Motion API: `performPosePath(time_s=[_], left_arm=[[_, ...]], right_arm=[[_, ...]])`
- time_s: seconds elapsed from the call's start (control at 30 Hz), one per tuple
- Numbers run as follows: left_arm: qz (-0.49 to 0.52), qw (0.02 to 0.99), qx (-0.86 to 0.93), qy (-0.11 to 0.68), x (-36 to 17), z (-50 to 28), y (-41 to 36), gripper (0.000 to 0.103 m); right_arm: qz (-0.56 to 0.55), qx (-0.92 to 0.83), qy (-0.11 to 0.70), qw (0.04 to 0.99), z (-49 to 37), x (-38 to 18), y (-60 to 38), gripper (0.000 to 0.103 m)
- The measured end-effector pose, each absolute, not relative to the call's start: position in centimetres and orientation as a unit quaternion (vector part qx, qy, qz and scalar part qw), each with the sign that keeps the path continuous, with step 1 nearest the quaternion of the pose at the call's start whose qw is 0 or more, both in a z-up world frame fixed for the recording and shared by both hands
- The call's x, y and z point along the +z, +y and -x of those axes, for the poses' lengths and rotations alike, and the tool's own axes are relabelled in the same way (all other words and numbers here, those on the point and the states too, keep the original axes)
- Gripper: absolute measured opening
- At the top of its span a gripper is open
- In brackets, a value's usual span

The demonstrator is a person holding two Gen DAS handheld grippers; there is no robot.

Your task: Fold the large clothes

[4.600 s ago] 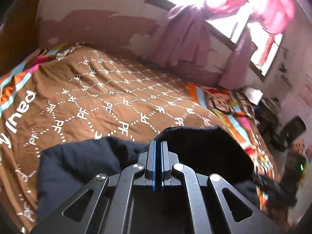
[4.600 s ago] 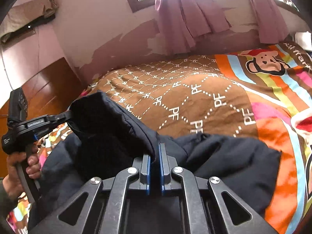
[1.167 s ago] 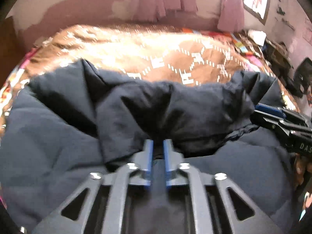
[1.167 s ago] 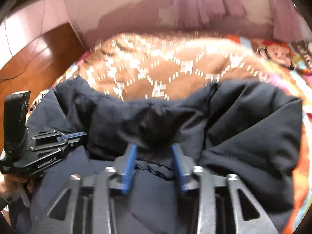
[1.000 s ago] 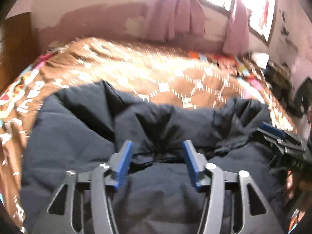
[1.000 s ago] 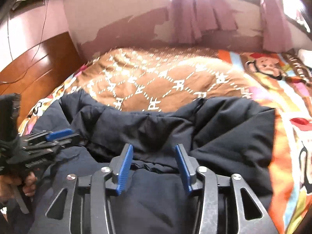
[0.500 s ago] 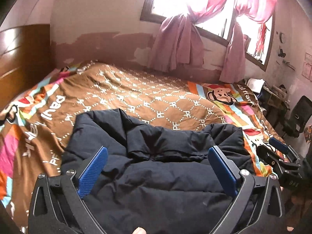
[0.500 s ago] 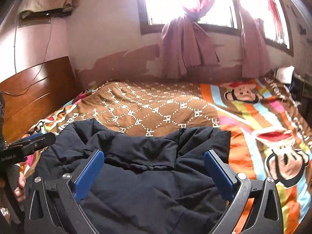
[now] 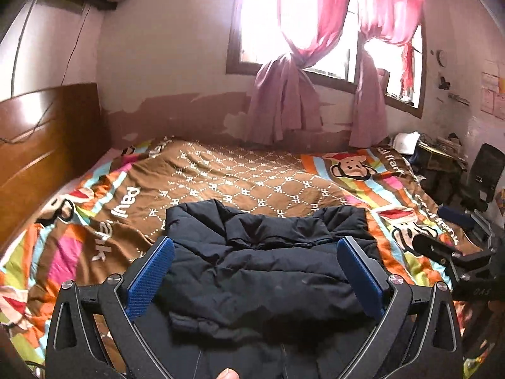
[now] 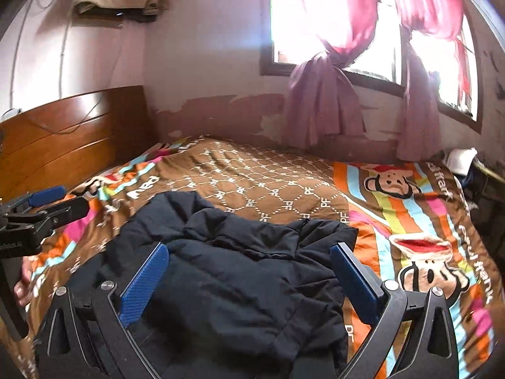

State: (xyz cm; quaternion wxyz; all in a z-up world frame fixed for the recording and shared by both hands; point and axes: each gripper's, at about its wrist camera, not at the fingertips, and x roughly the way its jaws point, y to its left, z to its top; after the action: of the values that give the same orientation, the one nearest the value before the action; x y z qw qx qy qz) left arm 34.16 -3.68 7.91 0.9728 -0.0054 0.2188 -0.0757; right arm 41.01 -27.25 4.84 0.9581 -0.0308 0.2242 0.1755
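A dark jacket [image 9: 262, 271] is spread on the bed [image 9: 240, 183]. The left gripper [image 9: 255, 276] and right gripper [image 10: 249, 281] are held above it. Their jaws have just been opened wide, with nothing gripped.

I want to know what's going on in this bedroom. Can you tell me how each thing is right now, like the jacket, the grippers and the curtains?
Jacket: lying loosely folded on the bed, held by nothing.
Left hand-held gripper: open, above the jacket.
Right hand-held gripper: open, nothing between its pads.
Bedspread: spread over the bed, slightly wrinkled.
Curtains: tied back in knots.
Window: uncovered, bright daylight coming in.
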Motion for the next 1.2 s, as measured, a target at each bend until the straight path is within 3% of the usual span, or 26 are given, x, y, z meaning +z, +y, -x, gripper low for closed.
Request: performPosePath(time_s=[0.33, 0.6, 0.77, 1.2], left_arm=[[-0.026, 0.974, -0.096, 0.206, 10.3, -27.6, -3.9, 0.101], [-0.063, 0.956, -0.094, 0.270, 8.7, -23.6, -2.0, 0.101], [-0.086, 0.937, -0.108, 0.320, 6.2, -21.9, -0.8, 0.101], [-0.035, 0.889, -0.139, 0.434, -2.8, -20.3, 5.6, 0.101]], right_arm=[[0.042, 0.208, 0.200, 0.957, -32.5, 8.4, -26.2, 0.103], [0.103, 0.251, 0.202, 0.941, -27.4, 8.1, -24.5, 0.103], [0.123, 0.294, 0.255, 0.913, -25.1, 6.4, -23.2, 0.103], [0.094, 0.370, 0.427, 0.820, -22.9, -3.2, -22.2, 0.103]])
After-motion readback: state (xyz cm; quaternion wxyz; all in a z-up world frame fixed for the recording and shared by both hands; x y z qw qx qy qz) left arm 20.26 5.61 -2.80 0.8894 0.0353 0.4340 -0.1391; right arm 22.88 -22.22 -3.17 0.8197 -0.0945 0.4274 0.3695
